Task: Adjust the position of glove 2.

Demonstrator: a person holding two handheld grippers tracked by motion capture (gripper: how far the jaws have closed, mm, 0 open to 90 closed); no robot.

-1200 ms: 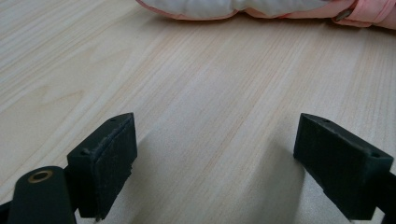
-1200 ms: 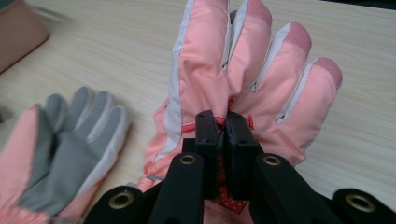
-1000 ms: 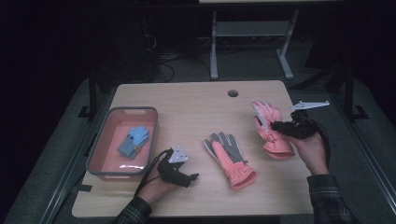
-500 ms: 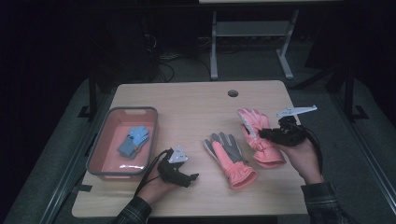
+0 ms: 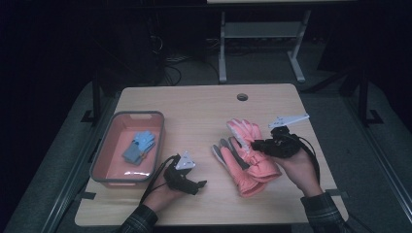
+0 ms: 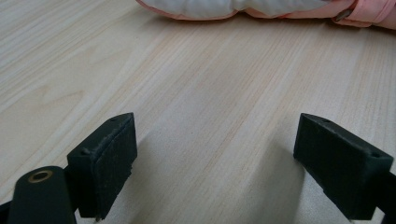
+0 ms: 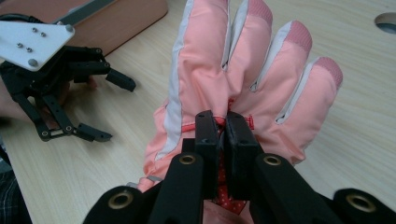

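Right gripper view: glove (image 7: 243, 60) between claw (image 7: 223, 135) pads

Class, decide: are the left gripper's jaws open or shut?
Open. The left gripper rests with its two black pads wide apart, bare table between them.

Table (image 5: 204, 109): light wood, round hole near far edge.
Tray (image 5: 104, 155): pink, left side.
Gloves (image 5: 243, 160): pink pair, centre-right, overlapping.
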